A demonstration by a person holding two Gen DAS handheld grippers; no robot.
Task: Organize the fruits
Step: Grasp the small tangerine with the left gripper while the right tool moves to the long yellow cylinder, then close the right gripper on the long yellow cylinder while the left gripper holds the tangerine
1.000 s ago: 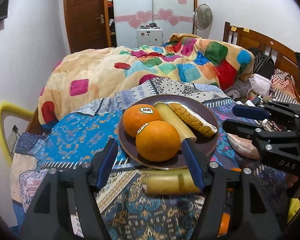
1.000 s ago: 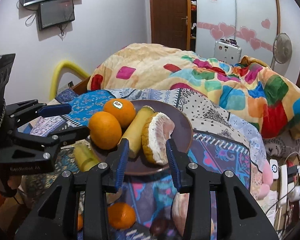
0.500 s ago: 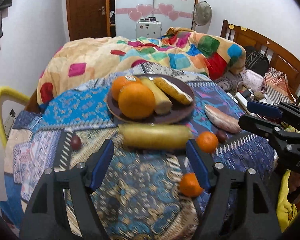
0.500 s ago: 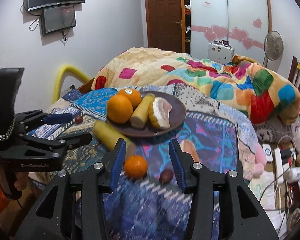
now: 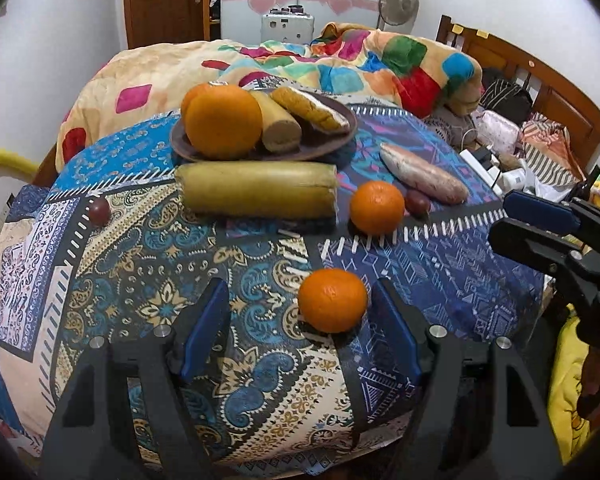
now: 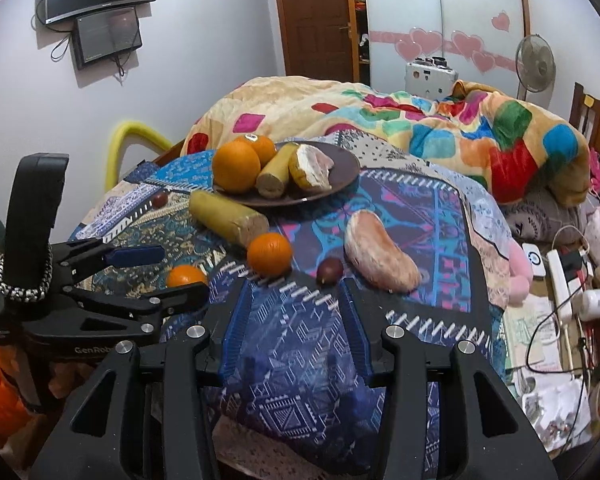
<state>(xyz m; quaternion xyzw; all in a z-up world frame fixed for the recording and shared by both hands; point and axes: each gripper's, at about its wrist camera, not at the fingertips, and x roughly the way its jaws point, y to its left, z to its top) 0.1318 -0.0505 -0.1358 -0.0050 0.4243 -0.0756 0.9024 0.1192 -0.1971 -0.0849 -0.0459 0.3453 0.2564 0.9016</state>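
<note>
Patterned cloth (image 5: 148, 280) covers a raised surface; its near edge drops away just under both grippers, and its right edge falls toward a cluttered strip of cables and a power strip (image 6: 560, 276).

Brown plate (image 5: 324, 140) sits at the far side, loaded: two oranges (image 5: 224, 122), a cut yellow stick (image 5: 278, 124), a peeled segment (image 5: 308, 108). Just in front of the plate, touching its rim or nearly so, lies a long yellow-green stick (image 5: 256, 190).

Loose on the cloth: far tangerine (image 5: 376, 208), a small dark red fruit (image 5: 417, 203) just beside it, a pink pomelo wedge (image 5: 420, 178) behind that, another small red fruit (image 5: 99, 211) well off to the left. Open cloth lies between these and the near edge.

Left gripper (image 5: 300, 324): jaws closing, near tangerine (image 5: 332, 300) between them, closer to the right pad, not yet pinched.

Right gripper (image 6: 296, 324): jaws part open, nothing held; bare cloth between the pads, the dark fruit just beyond the tips.

Versus a second ago: both views have pulled back from the plate, which then filled the space at the fingertips. The loose fruit on the near cloth has come into view.
</note>
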